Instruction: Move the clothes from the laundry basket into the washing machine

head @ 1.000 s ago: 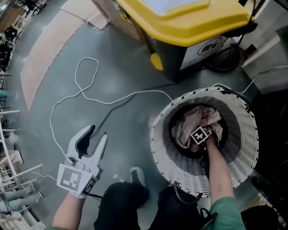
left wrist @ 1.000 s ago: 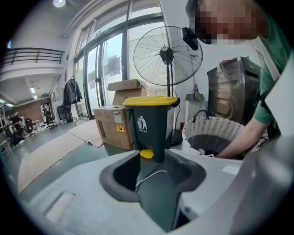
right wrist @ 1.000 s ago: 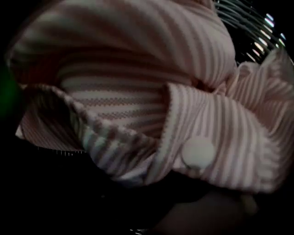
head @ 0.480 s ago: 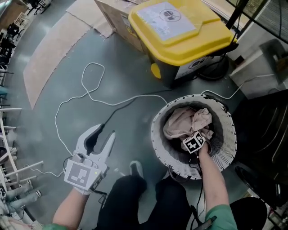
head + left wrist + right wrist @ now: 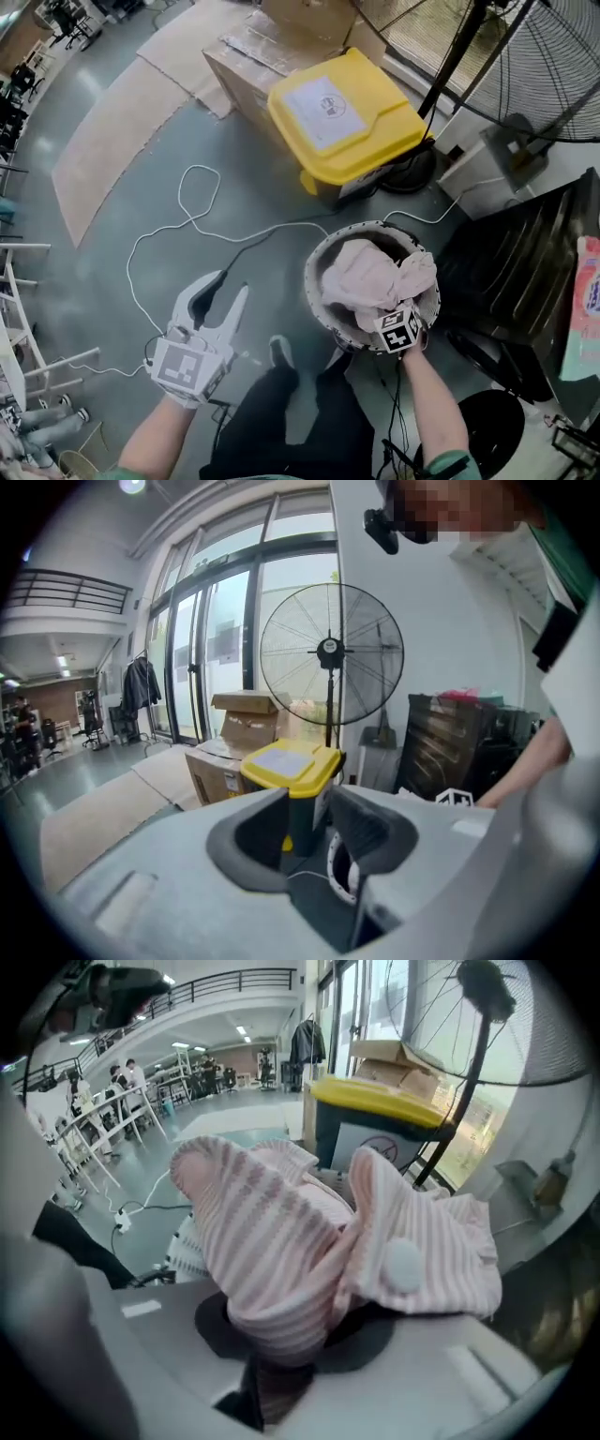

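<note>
right gripper (image 5: 291, 1340), jaws having just been closing and now clamped on a fold of the soft pink-and-white striped knit garment (image 5: 281, 1232), which bunches at the mouth of the round white openwork plastic laundry basket (image 5: 312, 291); from above it cannot be told whether the lowest folds hang free of the rim. left gripper (image 5: 225, 292), held out over the smooth grey floor (image 5: 112, 169) well apart from the basket, jaws having just been closing a little yet standing apart with nothing between them. step in hand, as judged: lifting the garment out for carriage to the washing machine, which no view shows for certain. to do it well, the clamp should stay firm on the gathered fold, since the cloth is limp and ribbed and a thin pinch may slip; the lift should go straight up until the trailing hem leaves the stiff perforated wall, where loose cloth or the fluffy white pompom (image 5: 405, 1265) could catch; the free left gripper may gather the hanging part to stop it swinging or dragging. the thin white cable (image 5: 187, 225) looping on the floor and the boxy dark bin with a glossy yellow lid (image 5: 342, 112) lie near the route and are best avoided.
</note>
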